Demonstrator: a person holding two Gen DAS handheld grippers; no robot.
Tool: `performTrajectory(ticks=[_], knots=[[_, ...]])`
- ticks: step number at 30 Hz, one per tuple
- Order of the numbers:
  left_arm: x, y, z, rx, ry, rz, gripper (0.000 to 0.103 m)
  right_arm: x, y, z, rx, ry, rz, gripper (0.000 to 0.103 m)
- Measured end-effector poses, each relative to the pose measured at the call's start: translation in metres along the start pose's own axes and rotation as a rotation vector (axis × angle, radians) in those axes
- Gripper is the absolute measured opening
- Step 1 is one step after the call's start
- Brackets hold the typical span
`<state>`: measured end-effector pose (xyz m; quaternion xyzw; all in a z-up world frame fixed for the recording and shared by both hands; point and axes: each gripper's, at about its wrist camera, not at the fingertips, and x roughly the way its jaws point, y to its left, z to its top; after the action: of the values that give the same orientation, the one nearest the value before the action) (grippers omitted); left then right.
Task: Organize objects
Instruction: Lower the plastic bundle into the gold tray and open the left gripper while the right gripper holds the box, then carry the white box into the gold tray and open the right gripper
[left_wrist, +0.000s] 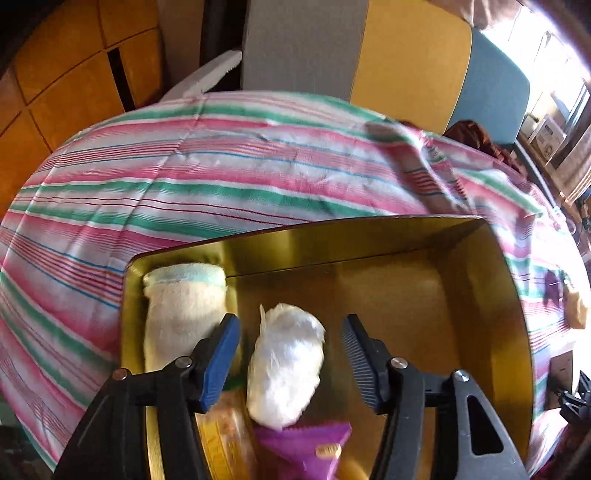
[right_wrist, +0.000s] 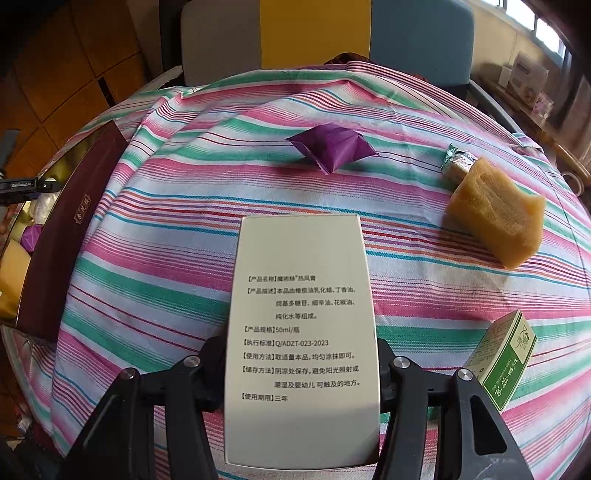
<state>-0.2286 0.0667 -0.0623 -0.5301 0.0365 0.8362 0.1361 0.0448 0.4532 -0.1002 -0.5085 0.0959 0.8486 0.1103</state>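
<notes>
My left gripper (left_wrist: 291, 332) is open above a gold-lined box (left_wrist: 480, 295). A white plastic-wrapped bundle (left_wrist: 284, 365) lies between its fingers without touching them. The box also holds a rolled cream towel (left_wrist: 181, 310), a purple packet (left_wrist: 310, 450) and a yellow packet (left_wrist: 225, 439). My right gripper (right_wrist: 301, 350) is shut on a white carton (right_wrist: 301, 332) with Chinese print, held over the striped cloth (right_wrist: 184, 240). The box shows at the left in the right wrist view, with its maroon outer wall (right_wrist: 74, 229).
On the cloth lie a purple sachet (right_wrist: 332, 147), a yellow sponge (right_wrist: 495, 214), a green foil-wrapped item (right_wrist: 458, 162) and a green and white carton (right_wrist: 506, 358). A chair (right_wrist: 332, 33) stands behind the table. A chair back (left_wrist: 406, 51) shows in the left view.
</notes>
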Motion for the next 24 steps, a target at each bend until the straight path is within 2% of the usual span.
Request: performTrajectory(ticks=[5, 9, 11, 15, 18, 24], knots=[[-0.054, 0.001, -0.017, -0.009, -0.138, 0.01, 0.058, 0.0, 0.0, -0.001, -0.001, -0.008, -0.003, 0.058], [-0.102, -0.004, -0.051, 0.019, -0.267, 0.018, 0.058, -0.001, 0.004, -0.002, -0.002, -0.017, -0.03, 0.055], [-0.116, -0.007, -0.069, 0.03, -0.307, 0.024, 0.058, -0.002, 0.006, -0.001, 0.008, -0.017, -0.038, 0.051], [-0.138, -0.005, -0.098, 0.031, -0.354, 0.034, 0.058, -0.007, 0.009, 0.005, 0.076, -0.009, -0.033, 0.051], [-0.143, -0.002, -0.111, 0.015, -0.371, 0.036, 0.058, -0.022, 0.024, 0.016, 0.094, -0.046, -0.006, 0.051], [-0.15, 0.009, -0.126, -0.022, -0.396, 0.031, 0.058, -0.056, 0.097, 0.058, 0.01, -0.119, 0.11, 0.051]])
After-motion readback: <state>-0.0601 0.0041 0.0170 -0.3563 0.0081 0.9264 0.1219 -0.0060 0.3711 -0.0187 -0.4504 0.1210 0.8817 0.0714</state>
